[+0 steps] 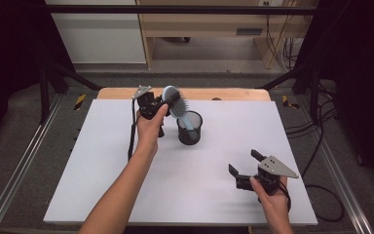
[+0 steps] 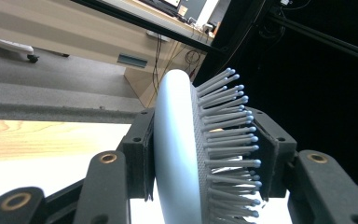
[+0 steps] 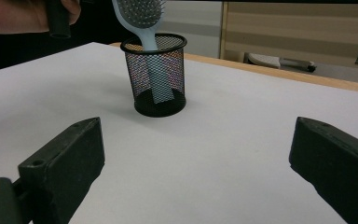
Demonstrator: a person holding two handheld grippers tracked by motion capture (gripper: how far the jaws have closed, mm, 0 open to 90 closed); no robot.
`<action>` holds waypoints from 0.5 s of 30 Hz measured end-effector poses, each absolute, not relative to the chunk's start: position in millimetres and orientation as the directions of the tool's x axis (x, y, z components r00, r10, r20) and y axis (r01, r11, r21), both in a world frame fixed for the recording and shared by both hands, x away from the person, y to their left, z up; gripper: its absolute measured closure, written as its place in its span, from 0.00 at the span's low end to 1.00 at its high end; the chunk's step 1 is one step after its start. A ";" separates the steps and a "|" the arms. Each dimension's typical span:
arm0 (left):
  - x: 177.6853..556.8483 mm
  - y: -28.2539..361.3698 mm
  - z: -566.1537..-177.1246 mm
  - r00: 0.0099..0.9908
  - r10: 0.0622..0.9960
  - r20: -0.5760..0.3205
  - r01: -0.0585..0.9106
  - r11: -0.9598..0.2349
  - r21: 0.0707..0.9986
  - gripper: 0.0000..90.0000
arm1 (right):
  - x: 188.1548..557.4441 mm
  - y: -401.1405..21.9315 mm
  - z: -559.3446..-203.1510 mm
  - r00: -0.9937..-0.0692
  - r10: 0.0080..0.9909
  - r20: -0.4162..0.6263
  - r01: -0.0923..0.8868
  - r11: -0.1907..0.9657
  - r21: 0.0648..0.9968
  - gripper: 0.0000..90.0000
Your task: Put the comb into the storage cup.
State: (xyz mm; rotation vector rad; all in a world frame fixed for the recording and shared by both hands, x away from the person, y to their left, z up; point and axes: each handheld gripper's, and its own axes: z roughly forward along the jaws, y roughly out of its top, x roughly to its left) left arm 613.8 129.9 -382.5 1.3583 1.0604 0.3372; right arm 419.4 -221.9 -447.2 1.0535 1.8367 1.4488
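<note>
Your left gripper [image 1: 161, 104] clamps the head of the pale blue hairbrush [image 1: 174, 100] between its fingers, back against one pad and bristles against the other, likely so the handle can point down into the black mesh cup [image 1: 190, 128] standing mid-surface. The brush tilts, its handle end inside the cup. Your right gripper [image 1: 246, 168] rests near the front edge, fingers wide and empty.

Left gripper [image 1: 164, 103]: black body, grey three-cornered plate on top, black cable trailing. Fingers [image 2: 137, 156] matte black, blocky, brass-ringed screw holes on linkage arms. Right gripper [image 1: 246, 163]: same black build, grey plate with small holes, black cable. Forearms bare, no sleeves.
</note>
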 end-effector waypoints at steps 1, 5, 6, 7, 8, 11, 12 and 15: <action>613.8 130.2 -382.5 0.523 0.742 -0.421 0.366 0.251 0.896 0.54 | 419.6 -222.0 -447.3 -0.528 0.848 0.036 0.233 0.104 0.967 0.04; 614.2 131.7 -382.8 0.522 0.741 -0.422 0.371 0.248 0.895 0.54 | 419.0 -221.3 -447.1 -0.529 0.848 0.035 0.233 0.105 0.967 0.04; 614.4 132.2 -382.9 0.520 0.742 -0.424 0.373 0.249 0.894 0.54 | 419.0 -221.3 -447.1 -0.529 0.848 0.035 0.233 0.105 0.967 0.04; 614.6 132.5 -383.1 0.520 0.740 -0.426 0.374 0.251 0.893 0.54 | 418.9 -221.2 -447.1 -0.529 0.848 0.036 0.233 0.105 0.967 0.04; 614.8 132.6 -383.3 0.521 0.740 -0.426 0.374 0.251 0.893 0.54 | 418.9 -221.2 -447.1 -0.529 0.848 0.035 0.232 0.105 0.967 0.04; 615.4 133.2 -384.0 0.523 0.736 -0.430 0.373 0.256 0.892 0.54 | 419.4 -221.1 -447.3 -0.530 0.848 0.033 0.231 0.107 0.967 0.04; 615.4 133.7 -384.2 0.522 0.737 -0.429 0.374 0.254 0.892 0.54 | 419.3 -221.0 -447.3 -0.529 0.848 0.033 0.231 0.107 0.967 0.04; 615.9 135.1 -384.7 0.517 0.736 -0.438 0.380 0.261 0.887 0.54 | 419.1 -220.8 -447.3 -0.530 0.847 0.032 0.231 0.107 0.967 0.04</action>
